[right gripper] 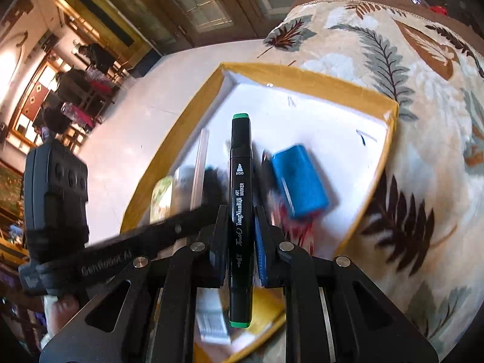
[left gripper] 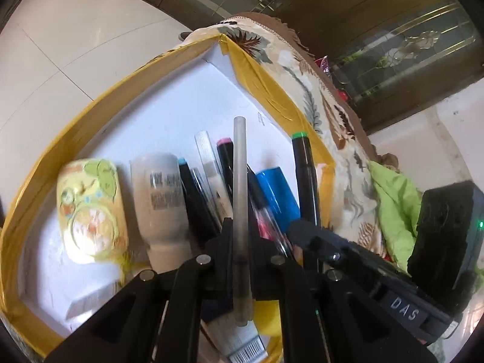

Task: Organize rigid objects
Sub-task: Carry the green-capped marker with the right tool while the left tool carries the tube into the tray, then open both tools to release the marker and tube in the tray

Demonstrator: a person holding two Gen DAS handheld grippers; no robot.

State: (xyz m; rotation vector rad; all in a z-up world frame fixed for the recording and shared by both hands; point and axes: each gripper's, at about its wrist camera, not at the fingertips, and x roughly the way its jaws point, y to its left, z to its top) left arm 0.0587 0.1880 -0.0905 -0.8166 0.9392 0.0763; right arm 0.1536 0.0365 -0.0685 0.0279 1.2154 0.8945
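My left gripper (left gripper: 241,227) is shut on a grey translucent pen (left gripper: 240,181) that points forward over a white box with a yellow taped rim (left gripper: 75,127). In the box lie a yellow cartoon-printed pack (left gripper: 90,208), a white bottle (left gripper: 160,199), several markers (left gripper: 208,181) and a blue block (left gripper: 278,193). My right gripper (right gripper: 241,211) is shut on a black art marker with green ends (right gripper: 240,187), held above the same box (right gripper: 302,72). The blue block (right gripper: 299,181) lies just right of the marker. The left gripper's body (right gripper: 169,227) crosses the left side of the right wrist view.
The box sits on a leaf-patterned cloth (right gripper: 408,106) over a table. A lime-green cloth (left gripper: 396,205) lies to the box's right. White floor tiles (left gripper: 75,45) and dark wooden doors with glass panels (left gripper: 408,45) lie beyond. A barcoded tube (left gripper: 242,341) lies at the box's near end.
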